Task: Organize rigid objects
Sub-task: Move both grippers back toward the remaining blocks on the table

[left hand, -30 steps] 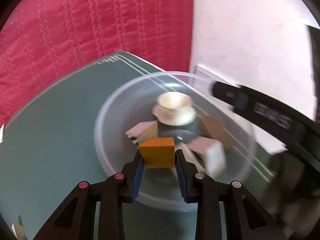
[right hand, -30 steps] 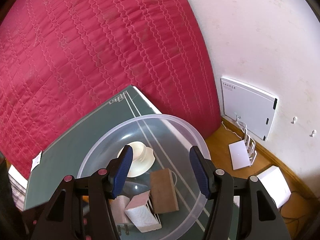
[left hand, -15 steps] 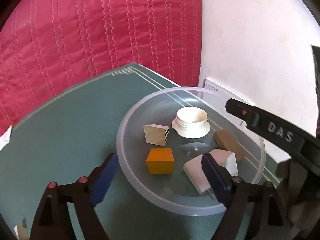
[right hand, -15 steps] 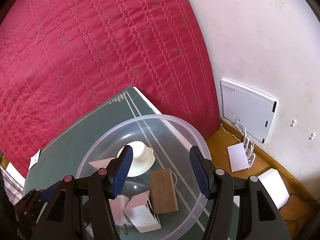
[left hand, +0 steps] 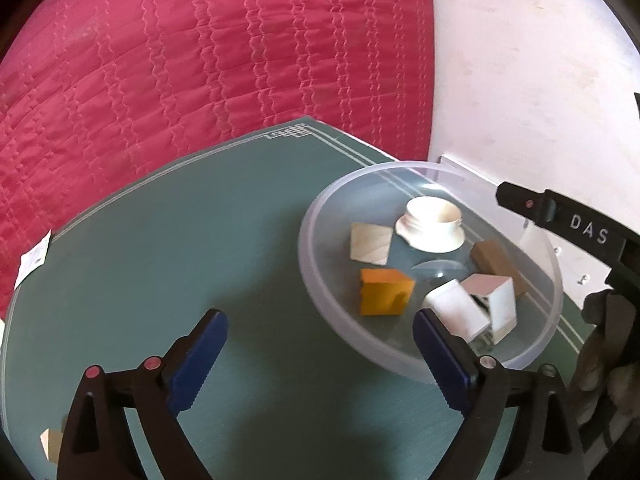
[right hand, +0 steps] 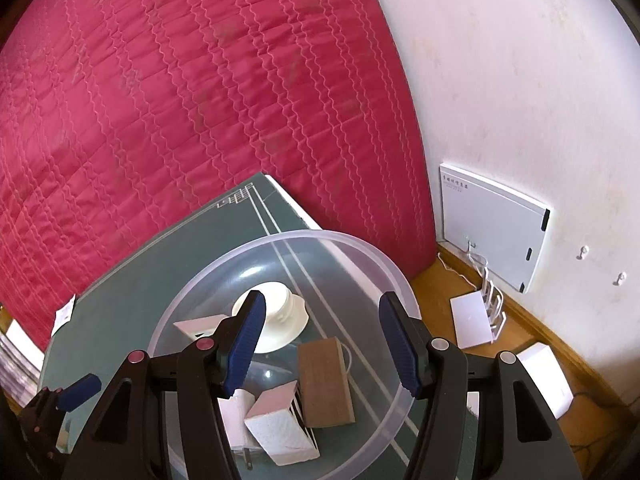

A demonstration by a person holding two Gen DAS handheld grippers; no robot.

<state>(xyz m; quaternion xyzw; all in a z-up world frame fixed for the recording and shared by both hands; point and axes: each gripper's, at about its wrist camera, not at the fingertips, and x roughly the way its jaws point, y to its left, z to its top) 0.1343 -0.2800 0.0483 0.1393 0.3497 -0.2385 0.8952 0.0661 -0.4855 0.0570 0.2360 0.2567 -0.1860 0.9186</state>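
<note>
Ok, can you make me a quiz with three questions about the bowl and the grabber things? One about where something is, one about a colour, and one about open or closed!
1. Where is the orange block?
A. inside the clear bowl
B. on the red quilt
C. between the left gripper's fingers

2. What colour are the pads on the right gripper?
A. green
B. blue
C. yellow

3. How is the left gripper right now?
A. shut on the white cup
B. shut on nothing
C. open and empty

Answers:
1. A, the orange block lies on the bowl's floor near the white cup.
2. B, both fingers carry blue ridged pads.
3. C, its fingers stand wide apart over the green table with nothing between them.
</note>
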